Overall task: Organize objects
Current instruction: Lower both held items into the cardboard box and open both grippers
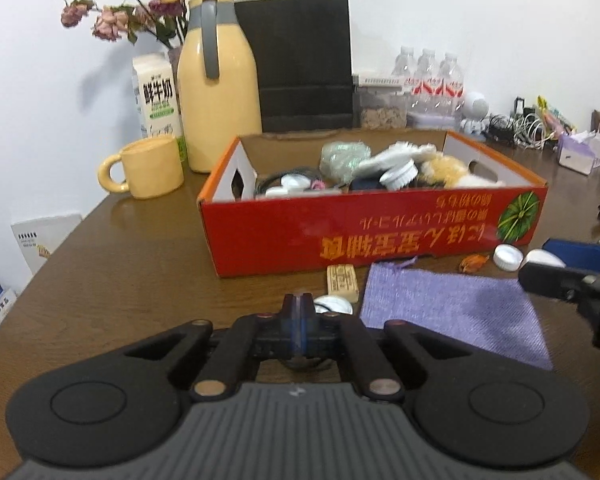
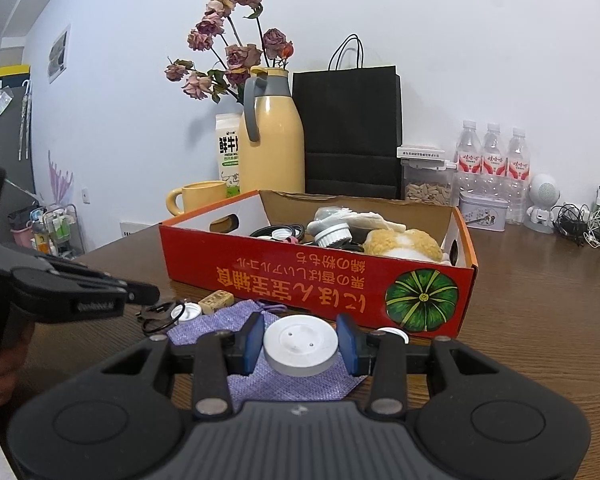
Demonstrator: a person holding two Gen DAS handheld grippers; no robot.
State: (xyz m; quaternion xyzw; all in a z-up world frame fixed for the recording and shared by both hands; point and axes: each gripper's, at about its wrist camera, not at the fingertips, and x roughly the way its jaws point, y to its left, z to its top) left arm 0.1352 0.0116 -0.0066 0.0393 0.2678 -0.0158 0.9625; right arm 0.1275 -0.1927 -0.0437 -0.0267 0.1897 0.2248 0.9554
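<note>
My right gripper (image 2: 300,338) is shut on a white round lid (image 2: 300,354), its blue pads (image 2: 254,340) pressing both sides, above a purple cloth pouch (image 2: 276,384). In front stands a red cardboard box (image 2: 300,280) holding caps, rings and a plush toy. My left gripper (image 1: 298,300) is shut, low over the table beside a white cap (image 1: 332,305) and a small wooden block (image 1: 342,282). Black rings (image 2: 158,316) lie just under its tip (image 2: 144,294); whether one is pinched I cannot tell. Another white cap (image 1: 508,257) and a small orange piece (image 1: 474,263) lie by the box (image 1: 340,232).
Behind the box stand a yellow jug (image 1: 216,96), a yellow mug (image 1: 152,168), a milk carton (image 1: 154,92), a black paper bag (image 1: 304,64) and water bottles (image 1: 428,80). Cables (image 1: 520,126) clutter the back right. A hand (image 2: 0,360) holds the left gripper.
</note>
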